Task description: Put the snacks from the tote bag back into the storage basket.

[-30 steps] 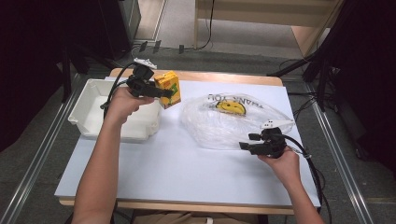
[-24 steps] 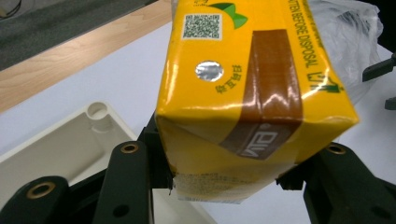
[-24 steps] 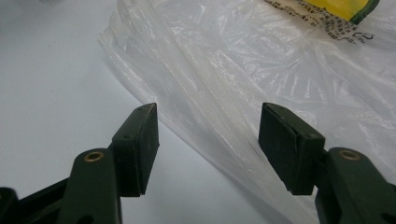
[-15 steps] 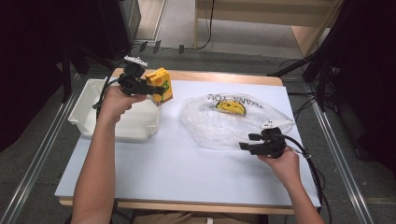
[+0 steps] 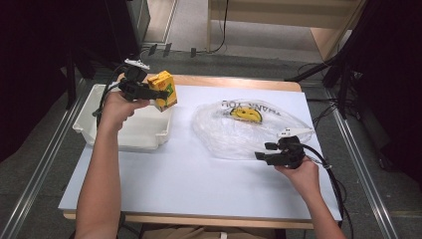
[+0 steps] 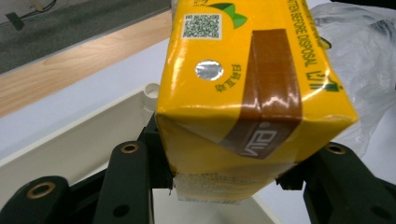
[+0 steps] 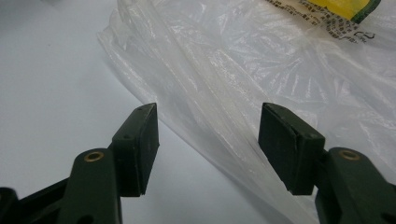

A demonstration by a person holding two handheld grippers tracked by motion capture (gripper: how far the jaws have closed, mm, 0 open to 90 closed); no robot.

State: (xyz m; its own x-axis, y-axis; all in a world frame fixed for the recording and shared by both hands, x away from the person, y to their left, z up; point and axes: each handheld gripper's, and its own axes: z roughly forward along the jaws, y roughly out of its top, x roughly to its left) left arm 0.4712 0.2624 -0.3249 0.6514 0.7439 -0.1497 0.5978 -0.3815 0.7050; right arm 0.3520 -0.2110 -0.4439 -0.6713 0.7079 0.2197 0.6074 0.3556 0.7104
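Drink carton [image 5: 164, 89], yellow, from the high view: hanging clear of the table [image 5: 174, 184] in the left gripper [image 5: 152, 93], clamped across its body, hovering over the near-right corner of the white bin [image 5: 89, 130] and not yet resting in or on anything. Lying well apart to the right, a crumpled clear plastic bag [image 5: 224, 139] with a yellow smiley print [image 5: 245, 113], flat on the white top. Waiting at the bag's near edge, the right gripper [image 5: 261, 152], low over the table and carrying nothing. Moving on to the left gripper view: showing the carton [image 6: 252, 93] squeezed between both black jaws of the left gripper [image 6: 224, 168], its folded end pointing back at the camera, taped seam and silver straw seal facing up, with the bin's rim [image 6: 93, 130] below and the bag [image 6: 369, 56] off at the far right. Turning to the right gripper view: standing wide, the right gripper [image 7: 208, 144], pads apart and pressing on nothing, straddling a fold at the bag's [image 7: 261, 70] edge without pinching it (something yellow [image 7: 345, 7] at the top, print or contents impossible to tell). Judging progress: pick-up done, carton secured and in the air between bag and bin; remaining, by the look of it, lowering and letting go at its destination, and closing the right-hand tool on the bag if holding it is needed.
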